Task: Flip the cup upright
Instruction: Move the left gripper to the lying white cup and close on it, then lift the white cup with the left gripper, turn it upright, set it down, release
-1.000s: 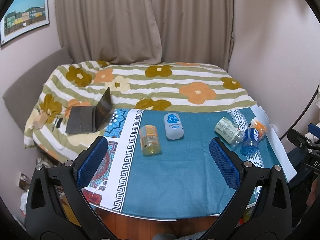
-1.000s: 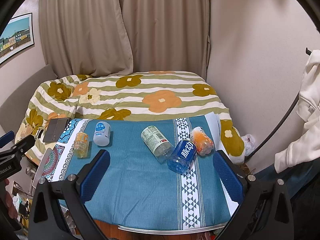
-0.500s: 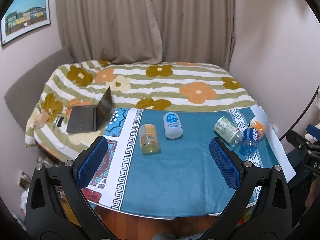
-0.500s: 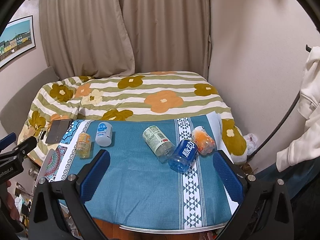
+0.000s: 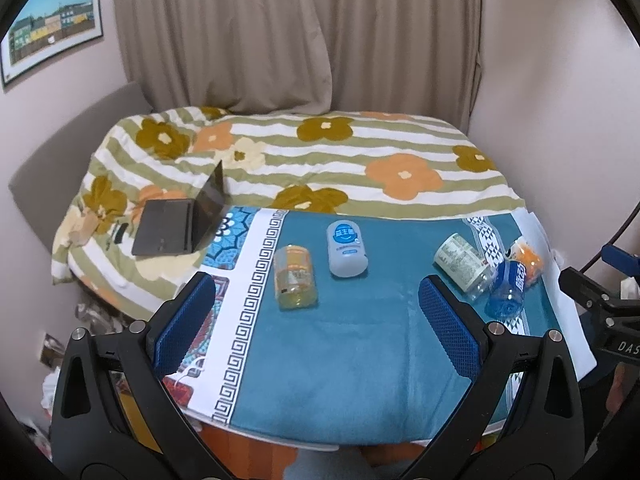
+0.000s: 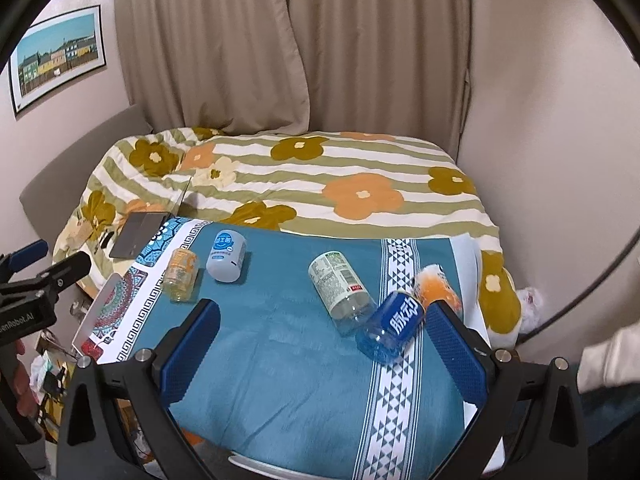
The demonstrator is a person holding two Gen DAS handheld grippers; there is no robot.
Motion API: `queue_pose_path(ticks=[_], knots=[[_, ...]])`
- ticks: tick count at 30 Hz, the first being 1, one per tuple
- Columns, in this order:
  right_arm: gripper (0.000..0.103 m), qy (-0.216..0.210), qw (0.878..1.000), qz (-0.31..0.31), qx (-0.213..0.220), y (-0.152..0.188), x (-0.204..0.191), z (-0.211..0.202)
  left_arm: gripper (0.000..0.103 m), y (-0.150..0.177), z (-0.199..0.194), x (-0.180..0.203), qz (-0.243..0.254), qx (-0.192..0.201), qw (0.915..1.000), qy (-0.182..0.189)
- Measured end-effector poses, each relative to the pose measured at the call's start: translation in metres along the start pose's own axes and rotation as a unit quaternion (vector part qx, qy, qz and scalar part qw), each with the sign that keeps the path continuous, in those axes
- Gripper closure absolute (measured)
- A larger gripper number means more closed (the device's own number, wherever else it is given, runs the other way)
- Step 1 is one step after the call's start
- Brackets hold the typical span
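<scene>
While a bed with a flowered, striped quilt (image 5: 360,152) fills the back of both views under beige curtains (image 5: 280,40), a table under a teal cloth (image 5: 340,352) spreads in front of it, patterned in white and blue bands at its left and right edges. An open laptop (image 5: 176,224) sits on the quilt just beyond the table's left corner, and a framed picture (image 5: 52,24) hangs on the left wall.

The left gripper (image 5: 316,320) hovers above the near part of the cloth with its blue-padded fingers spread wide and nothing between them. The right gripper (image 6: 324,344) hangs likewise over the near edge, fingers wide apart and empty; its right finger stands just in front of the orange cup.

Five cups lie on their sides on the cloth. On the left, the yellow cup (image 5: 294,276) and the white cup with a blue label (image 5: 346,250) lie side by side, close but apart. On the right, the clear cup with a green label (image 6: 340,288), the blue cup (image 6: 394,326) and the orange cup (image 6: 434,286) cluster together, the blue one touching the clear one near its base and lying just beside the orange one.
</scene>
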State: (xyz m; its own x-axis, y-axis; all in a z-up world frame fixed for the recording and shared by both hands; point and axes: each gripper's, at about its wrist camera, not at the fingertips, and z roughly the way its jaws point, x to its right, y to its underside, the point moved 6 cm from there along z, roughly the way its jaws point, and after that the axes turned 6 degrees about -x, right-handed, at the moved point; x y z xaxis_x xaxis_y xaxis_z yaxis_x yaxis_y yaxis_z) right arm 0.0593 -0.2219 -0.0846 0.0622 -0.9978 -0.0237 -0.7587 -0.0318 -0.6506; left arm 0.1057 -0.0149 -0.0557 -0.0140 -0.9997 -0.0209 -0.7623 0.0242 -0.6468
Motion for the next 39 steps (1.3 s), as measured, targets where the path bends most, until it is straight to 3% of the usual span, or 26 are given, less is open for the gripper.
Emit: queue_pose_path(ticks=[11,18,31,37,39], knots=[[0.000,0.002,0.999,0.013,-0.032,-0.040,0.006,0.065,0.000,-0.047,0.108,0.008,0.015,-0.089,0.9952,0.039],[0.000,0.019,0.997,0.024,-0.064,-0.056,0.012,0.115,0.000,-0.060,0.186,0.028,0.037,-0.163,0.9834,0.071],[0.000,0.042,0.991,0.064,-0.114,-0.058,0.020,0.171,0.000,-0.042,0.290,0.042,0.044,-0.277,0.9549,0.098],[0.000,0.046,0.985,0.093,-0.137,-0.047,0.023,0.184,0.006,-0.030,0.313,0.049,0.063,-0.302,0.9464,0.097],[0.000,0.048,0.984,0.099,-0.142,-0.046,0.023,0.186,0.013,-0.026,0.318,0.050,0.069,-0.307,0.9443,0.095]])
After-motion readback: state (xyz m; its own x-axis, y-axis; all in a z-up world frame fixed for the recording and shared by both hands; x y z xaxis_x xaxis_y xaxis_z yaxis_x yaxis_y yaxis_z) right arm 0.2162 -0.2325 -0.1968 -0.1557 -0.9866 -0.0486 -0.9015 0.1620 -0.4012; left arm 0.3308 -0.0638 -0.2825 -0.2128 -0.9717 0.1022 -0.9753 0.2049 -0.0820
